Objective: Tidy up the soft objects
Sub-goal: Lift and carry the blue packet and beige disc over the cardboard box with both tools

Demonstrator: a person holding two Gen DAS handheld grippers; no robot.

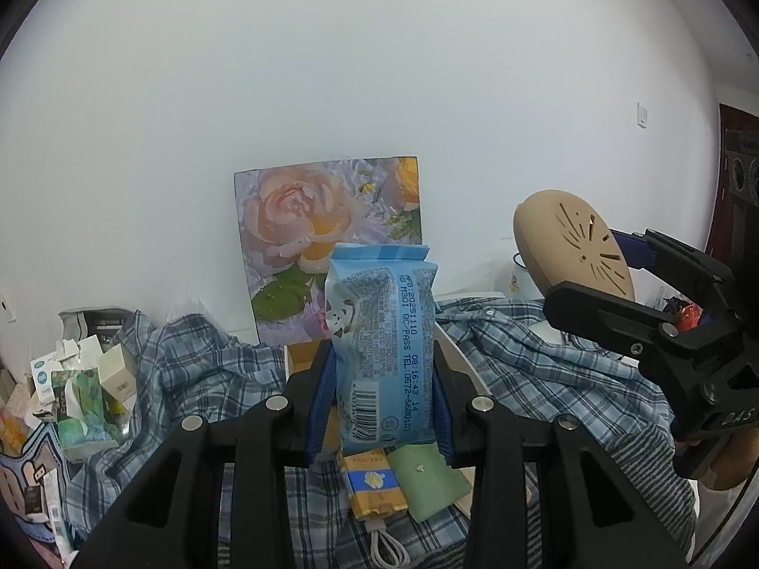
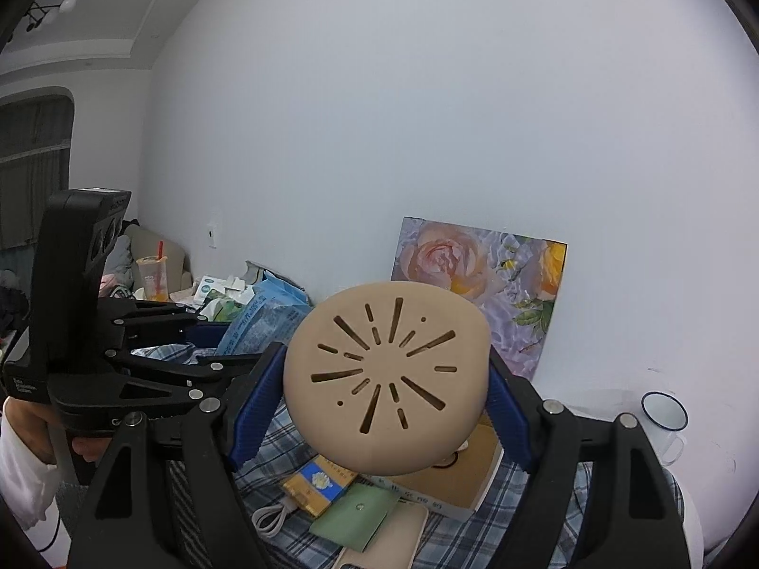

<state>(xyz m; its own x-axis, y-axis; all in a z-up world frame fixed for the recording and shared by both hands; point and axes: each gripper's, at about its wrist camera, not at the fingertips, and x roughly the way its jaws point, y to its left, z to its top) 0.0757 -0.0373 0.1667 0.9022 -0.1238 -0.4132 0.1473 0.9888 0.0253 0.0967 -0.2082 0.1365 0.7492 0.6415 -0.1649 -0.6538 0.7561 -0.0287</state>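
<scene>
A light blue wet-wipes pack stands upright in the air, with my left gripper shut on its lower half between the blue pads. The same pack shows at the left of the right wrist view. My right gripper is shut on a round tan cushion-like disc with slit cut-outs, held tilted above the table. In the left wrist view that disc and the right gripper are at the far right. A blue plaid shirt lies crumpled below both.
A flower picture leans on the white wall. Under the grippers lie a yellow-blue packet, a green pouch, a white cable and a brown box. Small cartons crowd the left; an enamel mug stands right.
</scene>
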